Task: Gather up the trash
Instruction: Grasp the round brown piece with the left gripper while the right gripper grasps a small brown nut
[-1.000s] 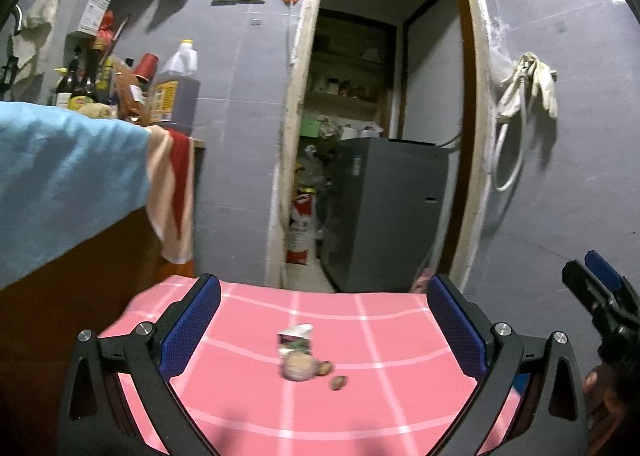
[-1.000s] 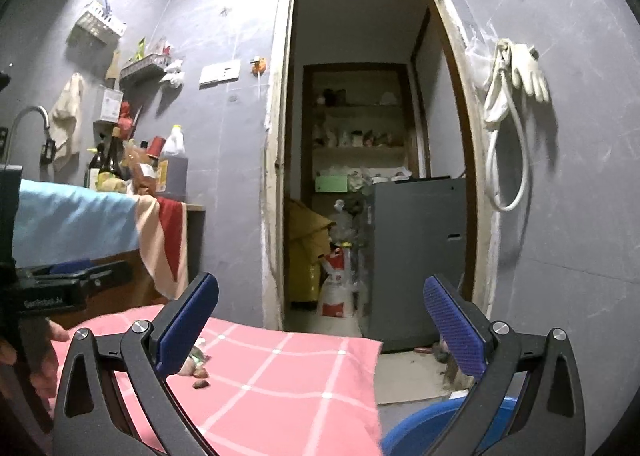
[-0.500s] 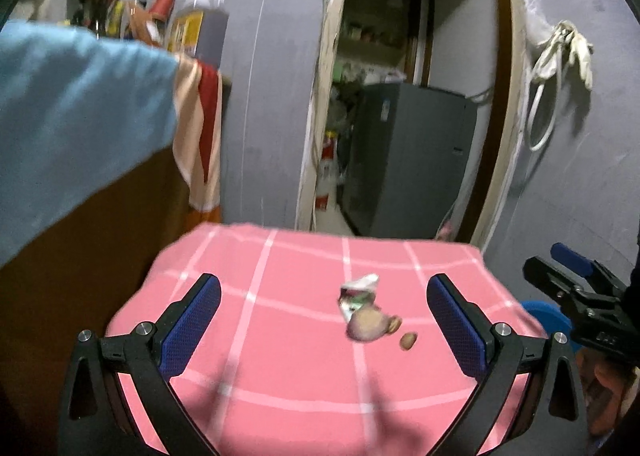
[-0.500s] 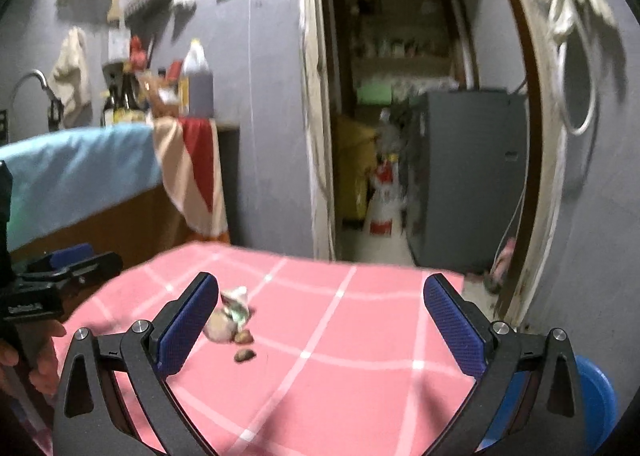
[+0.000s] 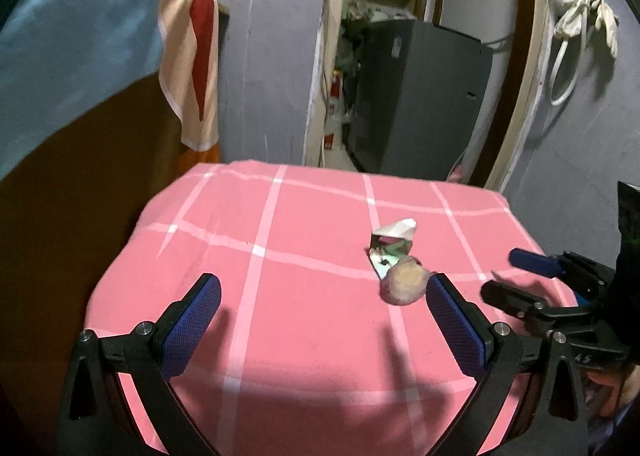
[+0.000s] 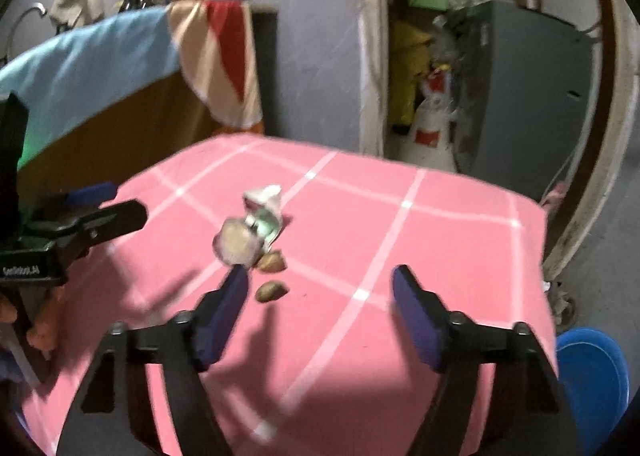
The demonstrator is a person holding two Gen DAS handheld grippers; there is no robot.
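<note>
A small heap of trash lies on the pink checked tablecloth (image 5: 280,296): a crumpled white and green wrapper (image 5: 394,240), a round pale lump (image 5: 404,286) and two brown bits (image 6: 272,262). My left gripper (image 5: 324,320) hovers open over the cloth, with the lump just off its right fingertip. My right gripper (image 6: 320,312) points down at the table. Its jaws are closing and the pads press on nothing. The lower brown bit (image 6: 272,290) lies just beyond its left finger. Each gripper shows in the other's view, the right one (image 5: 540,284) and the left one (image 6: 80,220).
A blue bin (image 6: 592,368) stands on the floor right of the table. Left of the table is a counter draped with blue and red-and-cream cloths (image 5: 80,36). Behind the table a doorway opens onto a grey appliance (image 5: 420,96). White gloves (image 5: 584,20) hang on the right wall.
Both grippers have tipped downward and come in over the table, so the trash looks closer. The right gripper's jaws stand narrower than before. The left jaws are as wide as before.
</note>
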